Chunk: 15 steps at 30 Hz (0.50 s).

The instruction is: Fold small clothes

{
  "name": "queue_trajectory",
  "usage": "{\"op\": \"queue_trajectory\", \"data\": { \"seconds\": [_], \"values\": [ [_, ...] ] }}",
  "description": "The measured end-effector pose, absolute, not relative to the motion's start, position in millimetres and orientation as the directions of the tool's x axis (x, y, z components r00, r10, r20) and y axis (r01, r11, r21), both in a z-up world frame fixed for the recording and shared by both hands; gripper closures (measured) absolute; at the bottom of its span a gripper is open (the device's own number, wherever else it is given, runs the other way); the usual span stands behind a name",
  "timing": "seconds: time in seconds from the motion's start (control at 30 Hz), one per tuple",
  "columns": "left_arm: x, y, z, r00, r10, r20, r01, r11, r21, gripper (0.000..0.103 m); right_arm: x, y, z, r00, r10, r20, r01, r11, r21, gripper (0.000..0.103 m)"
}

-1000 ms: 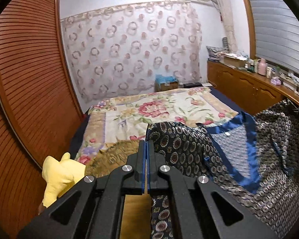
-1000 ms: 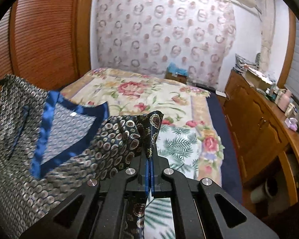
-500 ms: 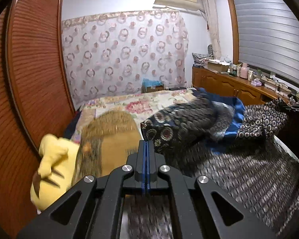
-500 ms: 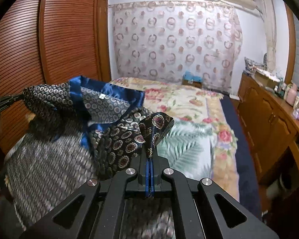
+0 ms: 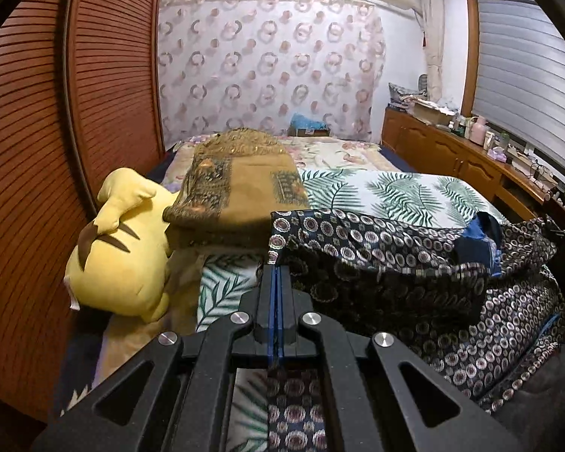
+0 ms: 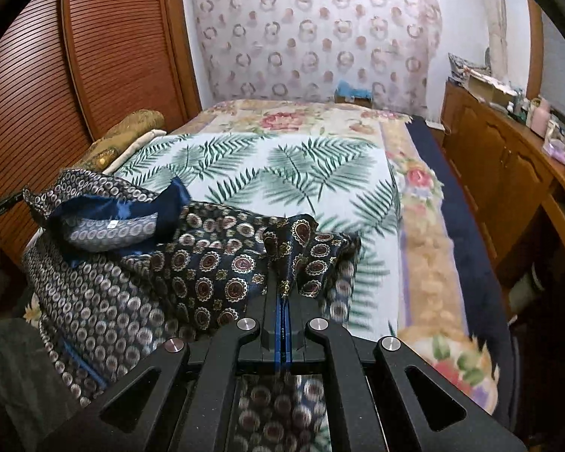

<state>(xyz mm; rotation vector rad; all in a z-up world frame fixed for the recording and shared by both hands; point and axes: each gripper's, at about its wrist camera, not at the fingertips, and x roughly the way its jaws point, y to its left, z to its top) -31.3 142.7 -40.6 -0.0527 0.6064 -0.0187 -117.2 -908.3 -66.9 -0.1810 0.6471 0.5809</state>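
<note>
A dark patterned garment (image 5: 414,260) with a blue satin collar (image 5: 478,241) hangs slack between both grippers over the near end of the bed. My left gripper (image 5: 277,269) is shut on one corner of the garment, and cloth trails down under its jaws. In the right wrist view my right gripper (image 6: 282,290) is shut on the other corner of the garment (image 6: 192,271), whose blue collar (image 6: 132,211) droops to the left. The left gripper's dark tip shows at the far left edge of that view.
A leaf-print sheet (image 6: 282,173) covers the near part of the bed, with a floral blanket (image 6: 418,203) beyond and to the right. A yellow plush toy (image 5: 120,256) and a folded brown cloth (image 5: 241,177) lie at the left. A wooden louvred wardrobe (image 5: 56,132) stands left, a cluttered sideboard (image 6: 508,158) right.
Both grippers have pulled back toward the near end of the bed and sunk a little. The spread garment has gone slack and bunched between them, and the leaf-print sheet now shows beyond it.
</note>
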Motion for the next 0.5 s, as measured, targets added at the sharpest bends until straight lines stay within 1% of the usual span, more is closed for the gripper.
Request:
{"op": "queue_trajectory", "data": {
  "seconds": [0.17, 0.2, 0.23, 0.27, 0.3, 0.33, 0.37, 0.4, 0.43, 0.47, 0.5],
  "values": [
    [-38, 142, -43, 0.812, -0.036, -0.583, 0.01, 0.999, -0.048, 0.102, -125, -890, -55, 0.652, 0.41, -0.638, -0.553, 0.833, -0.029, 0.102],
    [-38, 142, -43, 0.812, -0.036, -0.582, 0.011, 0.999, -0.047, 0.098, -124, -883, -56, 0.657, 0.407, -0.635, -0.551, 0.834, -0.036, 0.102],
    [-37, 142, -41, 0.814, -0.021, -0.58, 0.0, 0.999, -0.037, 0.093, -125, -884, -52, 0.662, 0.406, -0.63, -0.548, 0.836, -0.037, 0.102],
    [-37, 143, -40, 0.814, -0.012, -0.58, -0.007, 1.0, -0.03, 0.082, -123, -882, -50, 0.664, 0.406, -0.628, -0.547, 0.836, -0.038, 0.099],
    [-35, 143, -39, 0.816, -0.011, -0.578, -0.007, 1.0, -0.028, 0.075, -124, -882, -46, 0.673, 0.401, -0.622, -0.542, 0.839, -0.045, 0.098],
    [-34, 144, -37, 0.817, -0.015, -0.576, -0.003, 1.0, -0.029, 0.072, -124, -881, -43, 0.684, 0.394, -0.614, -0.535, 0.843, -0.055, 0.098],
    [-32, 145, -36, 0.817, -0.017, -0.576, 0.0, 1.0, -0.029, 0.063, -129, -882, -42, 0.691, 0.393, -0.607, -0.534, 0.843, -0.061, 0.097],
    [-28, 145, -36, 0.816, -0.016, -0.578, 0.003, 1.0, -0.024, 0.057, -131, -881, -39, 0.696, 0.395, -0.599, -0.535, 0.842, -0.067, 0.096],
    [-23, 144, -36, 0.812, -0.019, -0.584, 0.01, 1.0, -0.018, 0.055, -131, -881, -34, 0.705, 0.394, -0.59, -0.535, 0.841, -0.077, 0.095],
    [-19, 144, -36, 0.809, -0.023, -0.587, 0.016, 1.0, -0.017, 0.047, -130, -878, -32, 0.714, 0.388, -0.583, -0.531, 0.843, -0.088, 0.089],
    [-14, 143, -36, 0.805, -0.027, -0.593, 0.021, 1.0, -0.017, 0.037, -128, -876, -30, 0.722, 0.381, -0.577, -0.525, 0.846, -0.098, 0.082]
  ]
}}
